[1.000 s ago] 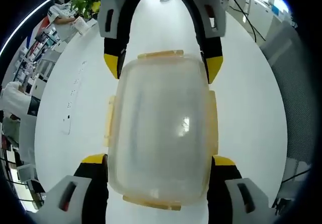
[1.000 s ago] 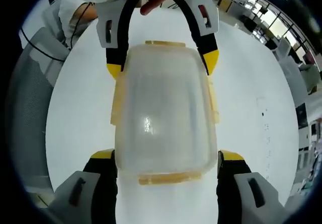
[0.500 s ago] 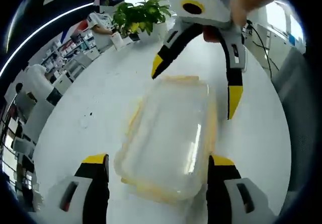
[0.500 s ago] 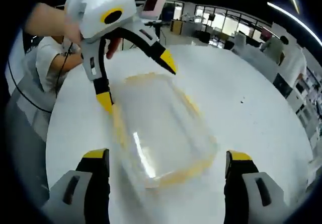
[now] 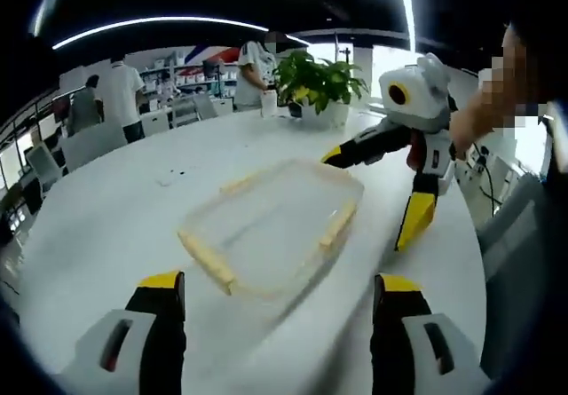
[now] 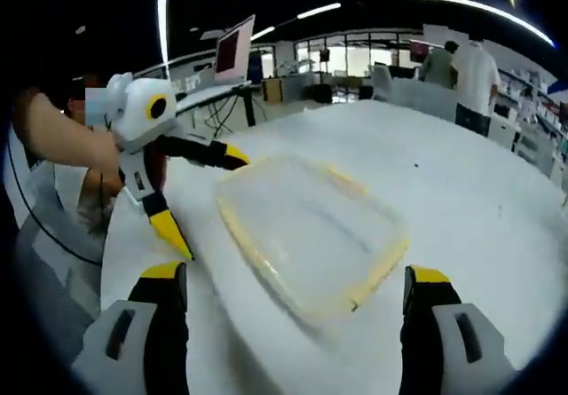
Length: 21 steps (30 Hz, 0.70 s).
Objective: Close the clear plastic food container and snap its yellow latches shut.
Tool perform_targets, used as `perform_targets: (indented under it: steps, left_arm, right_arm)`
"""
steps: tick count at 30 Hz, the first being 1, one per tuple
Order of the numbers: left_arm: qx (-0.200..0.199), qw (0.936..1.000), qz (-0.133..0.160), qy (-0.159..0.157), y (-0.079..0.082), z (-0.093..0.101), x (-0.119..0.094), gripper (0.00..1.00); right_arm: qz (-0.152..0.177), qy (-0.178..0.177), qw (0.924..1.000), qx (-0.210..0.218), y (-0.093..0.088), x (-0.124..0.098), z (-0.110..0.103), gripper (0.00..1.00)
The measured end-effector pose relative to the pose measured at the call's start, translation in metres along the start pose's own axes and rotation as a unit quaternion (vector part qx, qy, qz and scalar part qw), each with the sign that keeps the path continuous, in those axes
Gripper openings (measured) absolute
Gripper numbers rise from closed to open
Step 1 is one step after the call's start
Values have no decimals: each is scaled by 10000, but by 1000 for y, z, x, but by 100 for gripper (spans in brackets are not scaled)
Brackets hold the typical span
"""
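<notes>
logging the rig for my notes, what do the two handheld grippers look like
Both match. The left gripper and the right gripper have black jaws with yellow tips on light grey bases, each base with a small dark slot. Seen from the other's camera, each body is a rounded white housing with a yellow-ringed round lens. A person's hand grips the right one; no sleeve shows there.

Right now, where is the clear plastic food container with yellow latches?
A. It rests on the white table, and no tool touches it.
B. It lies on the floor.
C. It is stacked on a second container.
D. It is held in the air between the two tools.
A: the clear plastic food container with yellow latches lies flat on the white table, with the open left tool and open right tool both drawn back from it.
</notes>
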State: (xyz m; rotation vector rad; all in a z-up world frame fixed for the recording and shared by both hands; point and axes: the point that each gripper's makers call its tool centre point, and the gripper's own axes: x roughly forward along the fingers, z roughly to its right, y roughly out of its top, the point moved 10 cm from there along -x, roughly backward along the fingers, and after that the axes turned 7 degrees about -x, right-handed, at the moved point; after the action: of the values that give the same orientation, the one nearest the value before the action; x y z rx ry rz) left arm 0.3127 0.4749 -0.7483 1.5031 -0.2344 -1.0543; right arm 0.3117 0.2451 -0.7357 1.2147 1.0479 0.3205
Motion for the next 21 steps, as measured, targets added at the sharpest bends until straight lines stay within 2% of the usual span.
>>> perform_targets:
  steps: [1,3,6,11,14,21]
  left_arm:
    - [-114,9999,74,25,-2,1,-1,89]
    - [-439,9986,306,23,-5,2,-2,93]
    - [-691,9962,528,-26,-8,4,-3,99]
    - [-751,9957,527,-123,-12,9,-7,99]
    - [-747,9965,366,-109,-17,11,-8,99]
    - [-1001,9940,418,-142,-18,21,-16,98]
  right_arm:
    - [112,-42,9999,71,-2,-1,-2,100]
    - [82,-62,9998,173,-6,-2,-5,100]
    - [260,-124,9989,371,-7,-5,-11,100]
    - [300,-206,9987,359,-13,-12,-17,100]
    - [312,-288,9982,413,-16,-17,-18,100]
    - [370,-340,9973,543,-18,-29,-22,100]
